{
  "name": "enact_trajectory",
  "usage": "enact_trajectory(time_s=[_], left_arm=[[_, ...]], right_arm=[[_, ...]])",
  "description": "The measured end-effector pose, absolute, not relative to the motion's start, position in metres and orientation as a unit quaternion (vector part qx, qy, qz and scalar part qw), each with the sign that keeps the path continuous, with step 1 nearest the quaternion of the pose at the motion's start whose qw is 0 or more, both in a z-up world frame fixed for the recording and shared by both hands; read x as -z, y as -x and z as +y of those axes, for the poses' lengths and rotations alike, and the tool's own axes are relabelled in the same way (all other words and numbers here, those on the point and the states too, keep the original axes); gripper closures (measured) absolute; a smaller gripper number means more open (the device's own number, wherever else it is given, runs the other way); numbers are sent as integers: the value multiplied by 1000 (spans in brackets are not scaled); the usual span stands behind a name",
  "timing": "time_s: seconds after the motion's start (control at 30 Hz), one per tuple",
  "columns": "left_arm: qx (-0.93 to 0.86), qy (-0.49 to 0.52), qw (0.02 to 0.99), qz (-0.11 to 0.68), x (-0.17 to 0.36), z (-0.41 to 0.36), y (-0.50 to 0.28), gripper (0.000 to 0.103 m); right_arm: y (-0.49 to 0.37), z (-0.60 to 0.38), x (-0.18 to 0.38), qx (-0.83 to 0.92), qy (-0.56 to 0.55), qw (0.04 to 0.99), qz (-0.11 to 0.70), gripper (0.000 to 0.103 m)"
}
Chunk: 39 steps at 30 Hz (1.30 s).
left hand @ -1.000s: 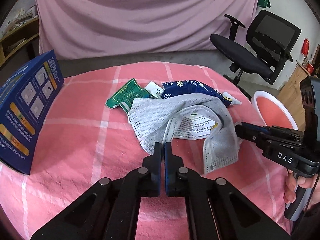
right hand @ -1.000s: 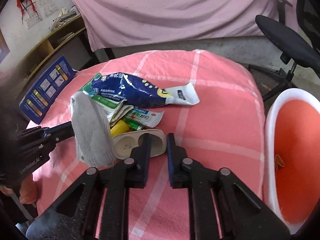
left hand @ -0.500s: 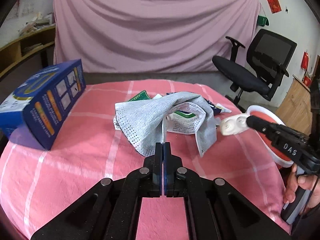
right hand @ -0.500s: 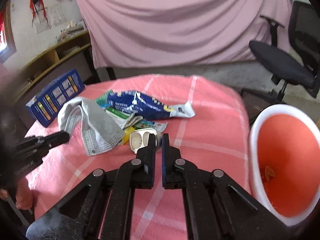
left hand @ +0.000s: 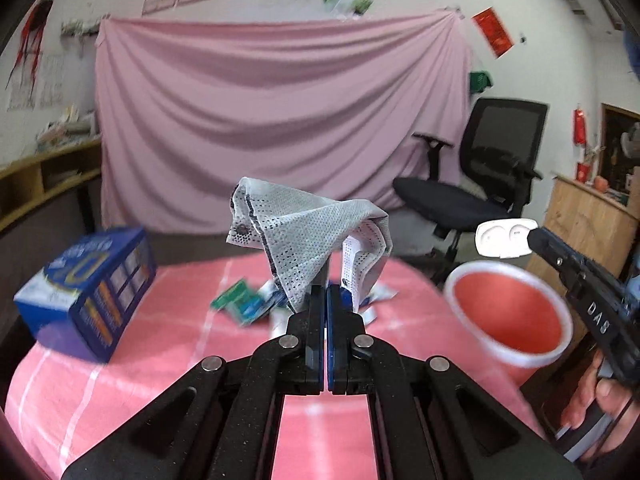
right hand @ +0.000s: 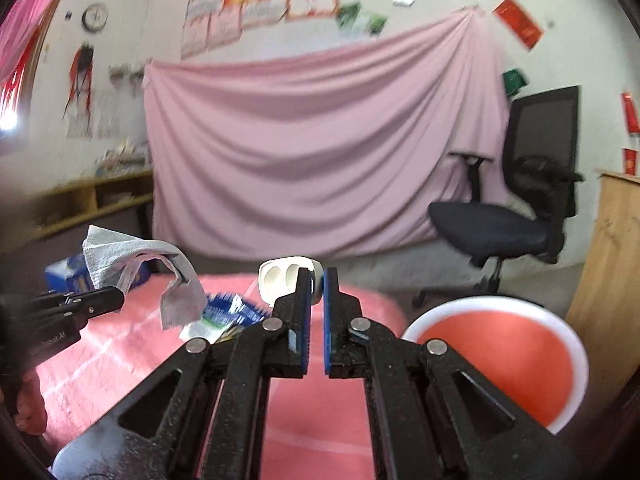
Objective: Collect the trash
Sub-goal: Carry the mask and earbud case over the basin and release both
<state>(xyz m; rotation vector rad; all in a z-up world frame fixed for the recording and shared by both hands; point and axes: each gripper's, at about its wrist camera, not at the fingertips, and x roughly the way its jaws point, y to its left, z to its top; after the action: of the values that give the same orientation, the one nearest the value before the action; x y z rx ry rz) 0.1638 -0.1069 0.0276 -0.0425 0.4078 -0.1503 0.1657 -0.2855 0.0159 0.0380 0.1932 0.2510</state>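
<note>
My left gripper [left hand: 324, 294] is shut on a grey mesh cloth [left hand: 308, 236] and holds it up above the pink table; the cloth also shows in the right wrist view [right hand: 140, 258]. My right gripper [right hand: 317, 276] is shut on a white two-well plastic tray [right hand: 286, 276] held in the air; in the left wrist view this tray [left hand: 506, 238] hangs above the rim of the red bin [left hand: 508, 320]. The bin also shows at the right of the right wrist view [right hand: 500, 356].
Green and blue wrappers [left hand: 248, 304] lie on the pink checked tablecloth [left hand: 172, 344]. A blue box [left hand: 88, 288] stands at the table's left. A black office chair [left hand: 476, 196] is behind the bin, a wooden cabinet [left hand: 588, 216] at far right.
Both grippers have risen and tilted upward. The cloth has been lifted off the pile and the white tray carried up toward the bin.
</note>
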Motion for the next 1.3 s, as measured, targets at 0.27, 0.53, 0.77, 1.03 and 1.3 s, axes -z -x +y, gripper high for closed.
enact_trajectory(time_s=[0.27,0.53,0.77,1.03,1.3], left_arm=[[142,15,978,149,-54,-164,-170,103],[212,-2,967,144,-55,-233,-190,103],[252,-18,951,175,-45,-286,-214,103],[275,-29,927,252,-20,-309,-233,103],[280,-11,900,333,-4,-307,-264,103]], right_arm=[[-144,-332,-37,-46,-42,998,20,77],[-138,-380,-41,32,-77,997,6,77],[-141,-413,-32,87,-86,992,38,77],[-167,-441,-4,105,-120,977,143,77],[-185,-452,15,96,-143,963,206,77]])
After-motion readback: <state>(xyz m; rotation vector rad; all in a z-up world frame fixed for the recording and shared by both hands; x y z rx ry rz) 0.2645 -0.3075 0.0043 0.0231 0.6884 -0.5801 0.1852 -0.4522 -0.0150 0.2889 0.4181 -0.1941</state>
